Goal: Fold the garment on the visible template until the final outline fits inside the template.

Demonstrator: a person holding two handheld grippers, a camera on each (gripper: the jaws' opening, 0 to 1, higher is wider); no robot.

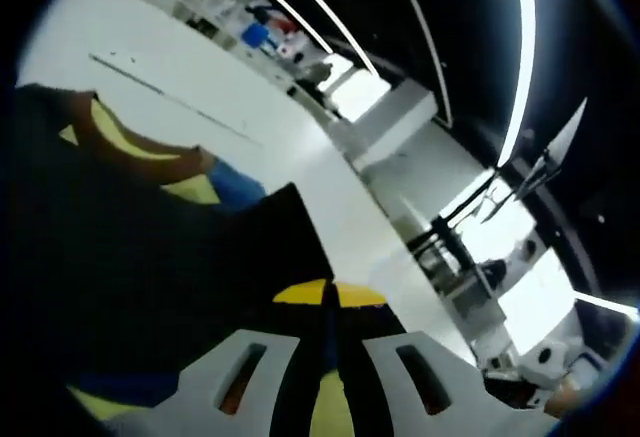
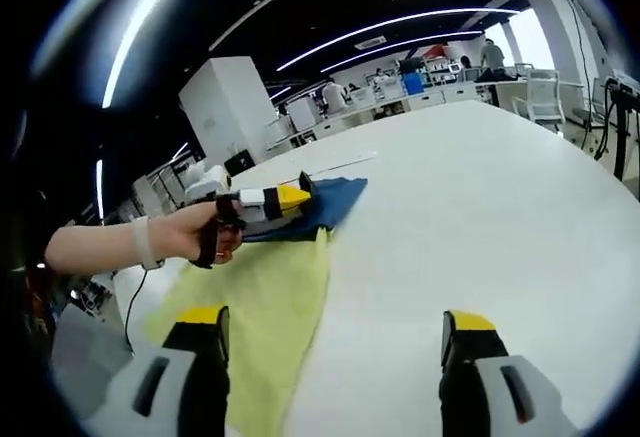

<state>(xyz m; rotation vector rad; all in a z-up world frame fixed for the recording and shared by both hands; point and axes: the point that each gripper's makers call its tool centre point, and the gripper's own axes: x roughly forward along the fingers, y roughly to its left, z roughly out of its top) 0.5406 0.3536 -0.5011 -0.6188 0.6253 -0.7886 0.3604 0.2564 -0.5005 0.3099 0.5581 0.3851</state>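
Observation:
In the right gripper view the blue garment (image 2: pixel 335 205) lies bunched at the far end of the yellow template (image 2: pixel 265 302) on the white table (image 2: pixel 480 217). A hand (image 2: pixel 195 232) holds my left gripper (image 2: pixel 296 195) there, its yellow tips shut on the garment's near edge. My right gripper (image 2: pixel 335 319) stands open over the template's near part and the bare table, nothing between its fingers. In the left gripper view my left gripper (image 1: pixel 328 295) is shut on dark garment cloth (image 1: pixel 140 277), with slivers of yellow template (image 1: pixel 190 189) behind.
The white table (image 1: pixel 200 87) stretches far to the right of the template. A white pillar (image 2: pixel 232 102), desks and people (image 2: pixel 492 55) stand in the background. A black cable (image 2: pixel 130 309) hangs at the table's left edge.

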